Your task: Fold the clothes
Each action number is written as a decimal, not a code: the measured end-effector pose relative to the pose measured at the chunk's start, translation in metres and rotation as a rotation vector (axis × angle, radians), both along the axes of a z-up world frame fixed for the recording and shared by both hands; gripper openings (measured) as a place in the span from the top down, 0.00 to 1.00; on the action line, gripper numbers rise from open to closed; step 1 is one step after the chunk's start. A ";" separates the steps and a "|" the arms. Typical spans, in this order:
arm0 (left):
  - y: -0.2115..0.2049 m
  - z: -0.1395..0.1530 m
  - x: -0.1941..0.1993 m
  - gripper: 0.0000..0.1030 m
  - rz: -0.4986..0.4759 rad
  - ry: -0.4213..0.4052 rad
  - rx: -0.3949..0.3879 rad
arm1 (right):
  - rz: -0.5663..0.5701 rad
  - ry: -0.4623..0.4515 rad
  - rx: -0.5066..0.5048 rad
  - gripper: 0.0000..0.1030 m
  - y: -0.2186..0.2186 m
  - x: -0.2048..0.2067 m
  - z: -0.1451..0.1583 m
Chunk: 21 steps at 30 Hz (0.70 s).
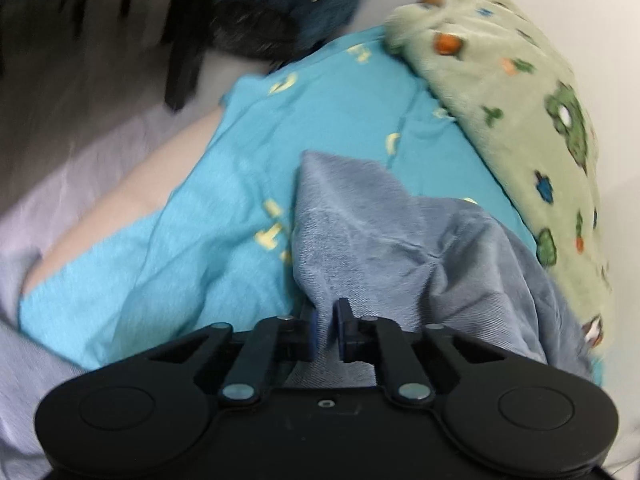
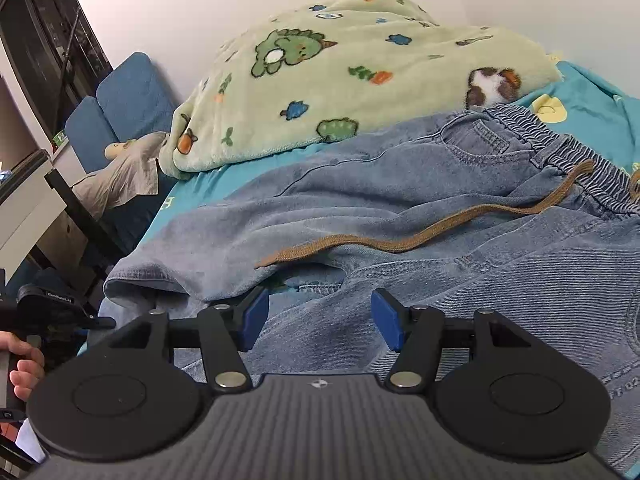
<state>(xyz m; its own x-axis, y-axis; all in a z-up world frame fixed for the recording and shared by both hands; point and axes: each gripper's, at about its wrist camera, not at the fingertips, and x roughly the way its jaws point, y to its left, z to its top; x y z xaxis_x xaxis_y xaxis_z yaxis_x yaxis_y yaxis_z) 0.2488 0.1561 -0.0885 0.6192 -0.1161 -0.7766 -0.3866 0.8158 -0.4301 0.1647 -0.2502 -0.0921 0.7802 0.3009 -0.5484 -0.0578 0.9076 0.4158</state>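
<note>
Blue denim jeans [image 2: 400, 200] with an elastic waistband [image 2: 560, 148] and a brown drawstring [image 2: 400, 240] lie spread on a turquoise bed sheet [image 2: 192, 196]. My right gripper [image 2: 320, 320] is open and empty, hovering just above the near trouser leg. In the left wrist view, my left gripper [image 1: 326, 330] is shut on the hem of a jeans leg [image 1: 380, 240], which is lifted over the turquoise sheet [image 1: 200, 220]. The left gripper also shows at the left edge of the right wrist view [image 2: 52, 308].
A pale green fleece blanket [image 2: 340, 80] with cartoon prints is heaped at the far side of the bed, also in the left wrist view [image 1: 520, 100]. A blue chair [image 2: 120, 100] with a grey garment [image 2: 120, 172] stands left of the bed. A white wall lies behind.
</note>
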 end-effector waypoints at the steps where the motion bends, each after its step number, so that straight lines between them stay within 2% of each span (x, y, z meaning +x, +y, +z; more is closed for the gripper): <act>1: -0.006 0.007 -0.001 0.94 -0.009 -0.015 0.021 | -0.003 -0.001 0.001 0.41 -0.001 -0.001 0.001; 5: -0.040 0.038 -0.001 0.97 -0.058 -0.083 0.122 | -0.023 -0.002 0.015 0.41 -0.006 -0.002 0.003; 9: -0.088 0.070 0.005 0.97 -0.170 -0.169 0.233 | -0.047 -0.002 0.036 0.41 -0.013 -0.002 0.004; 12: -0.128 0.088 0.013 0.97 -0.265 -0.225 0.267 | -0.065 -0.002 0.052 0.41 -0.018 -0.002 0.005; 16: -0.184 0.088 0.031 0.97 -0.400 -0.252 0.268 | -0.091 -0.001 0.073 0.41 -0.025 -0.003 0.006; 21: -0.245 0.053 0.041 0.97 -0.535 -0.256 0.278 | -0.196 0.015 0.145 0.41 -0.052 -0.005 0.005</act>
<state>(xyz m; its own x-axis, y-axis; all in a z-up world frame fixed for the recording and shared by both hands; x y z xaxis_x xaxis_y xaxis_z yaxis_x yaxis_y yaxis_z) 0.2899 -0.0886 -0.0356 0.7008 -0.2756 -0.6580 0.1902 0.9612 -0.2000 0.1599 -0.3018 -0.0872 0.8237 0.2209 -0.5222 0.1203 0.8319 0.5417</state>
